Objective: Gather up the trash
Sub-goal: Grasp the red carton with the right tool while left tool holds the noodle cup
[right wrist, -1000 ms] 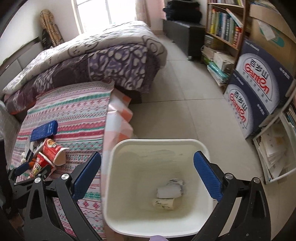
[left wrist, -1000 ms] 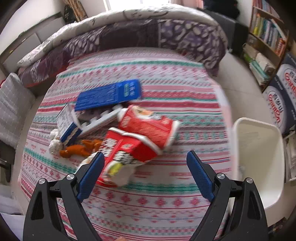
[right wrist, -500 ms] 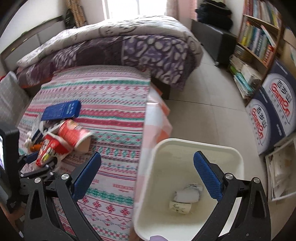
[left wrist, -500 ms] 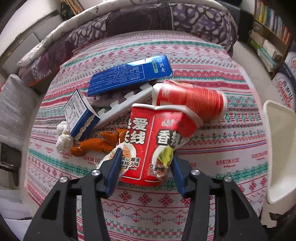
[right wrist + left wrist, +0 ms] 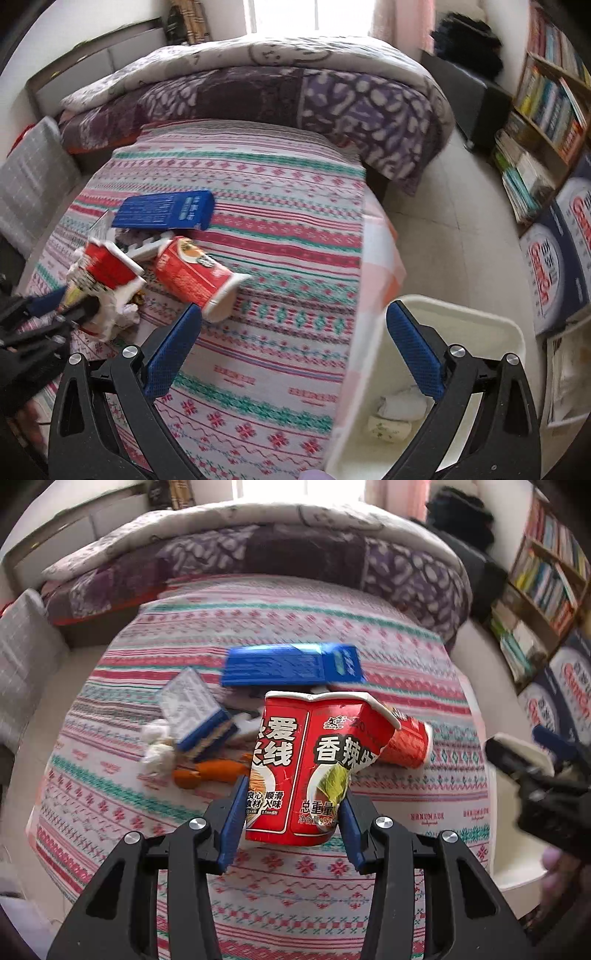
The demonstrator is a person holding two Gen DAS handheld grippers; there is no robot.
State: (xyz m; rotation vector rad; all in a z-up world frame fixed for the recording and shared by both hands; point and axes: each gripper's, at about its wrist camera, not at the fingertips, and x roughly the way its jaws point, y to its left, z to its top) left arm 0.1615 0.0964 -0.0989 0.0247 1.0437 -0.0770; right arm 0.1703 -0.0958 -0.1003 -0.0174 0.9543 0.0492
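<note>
Red noodle cup, crumpled, is clamped near its base in the half-closed left tool above the bed; keep it squeezed until over the white bin, beside the wide-open, empty right tool.

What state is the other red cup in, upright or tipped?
Tipped. The second red cup lies on its side on the striped bedspread, its open mouth facing the white bin.

noodle cup btwn left claw pads, above bed | bin right of bed, on floor
</note>
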